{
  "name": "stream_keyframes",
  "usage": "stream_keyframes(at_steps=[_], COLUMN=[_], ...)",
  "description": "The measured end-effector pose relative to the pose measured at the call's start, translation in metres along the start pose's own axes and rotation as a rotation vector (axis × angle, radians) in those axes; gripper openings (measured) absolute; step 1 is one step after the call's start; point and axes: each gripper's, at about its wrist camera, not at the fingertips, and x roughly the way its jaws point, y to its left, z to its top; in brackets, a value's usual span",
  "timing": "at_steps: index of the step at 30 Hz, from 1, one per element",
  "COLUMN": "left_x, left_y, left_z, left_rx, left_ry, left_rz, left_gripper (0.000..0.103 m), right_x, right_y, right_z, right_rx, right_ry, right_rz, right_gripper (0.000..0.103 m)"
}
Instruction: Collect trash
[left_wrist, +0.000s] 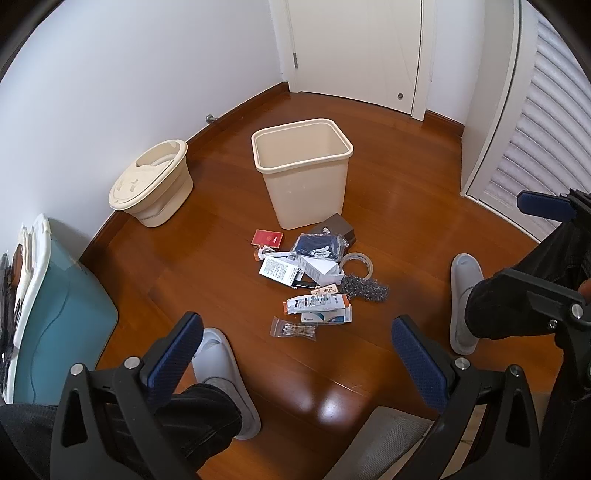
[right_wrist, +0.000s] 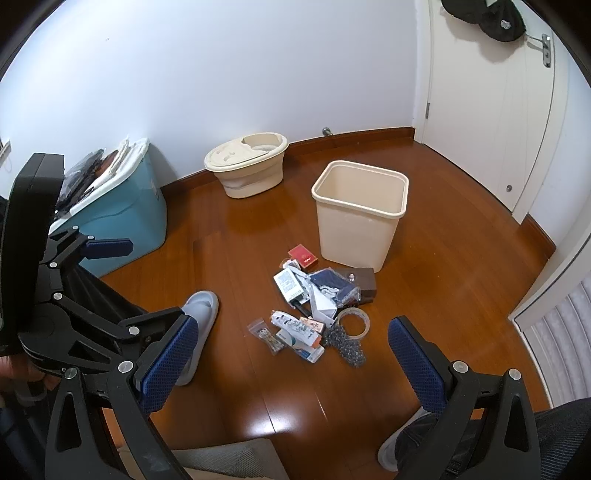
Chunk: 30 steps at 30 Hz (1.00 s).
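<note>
Left wrist view looks down on a wooden floor (left_wrist: 388, 206) where a cream waste bin (left_wrist: 303, 173) stands upright with nothing visible inside it; the left gripper (left_wrist: 295, 354) hovers with its jaws spread wide and nothing between the blue pads (left_wrist: 177, 354); the right gripper (right_wrist: 291, 360) is likewise released, holding nothing. The trash pile (left_wrist: 314, 280) lies on the floor just in front of the bin, on the side towards the person; nearest the bin sit a small red box (left_wrist: 268, 238), a dark brown box (left_wrist: 338, 229) touching the bin's base, and a navy item in a clear bag (left_wrist: 319, 246); a little farther from the bin are a white printed carton (left_wrist: 279, 271), a roll of clear tape (left_wrist: 356, 264), a grey metal scourer (left_wrist: 364, 290), an orange-capped tube (left_wrist: 317, 303) lying over a white-and-blue packet (left_wrist: 325, 316), and, farthest out, a clear bag of cotton swabs (left_wrist: 294, 328). To the left of the bin, against the white wall (left_wrist: 110, 74), rests a cream mop bucket (left_wrist: 153, 184); farther left, a teal storage box (left_wrist: 62, 314) stuffed with cloths. Behind the bin is a white door (left_wrist: 354, 48); well to its right, a louvred door (left_wrist: 546, 122). The person's feet in grey slippers (left_wrist: 225, 380) are planted on either side of the pile.
</note>
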Motion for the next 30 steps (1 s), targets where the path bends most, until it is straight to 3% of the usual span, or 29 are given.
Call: stream_keyframes(at_steps=[30], left_x=[-0.0009], left_y=[0.0017], left_z=[0.0014], left_rx=[-0.004], left_ry=[-0.006], left_rz=[0.010], left_gripper=[0.103], right_x=[0.0007], right_y=[-0.0014], right_z=[-0.0035], right_rx=[0.002], right_ry=[0.000], right_rz=[0.001], right_gripper=[0.103])
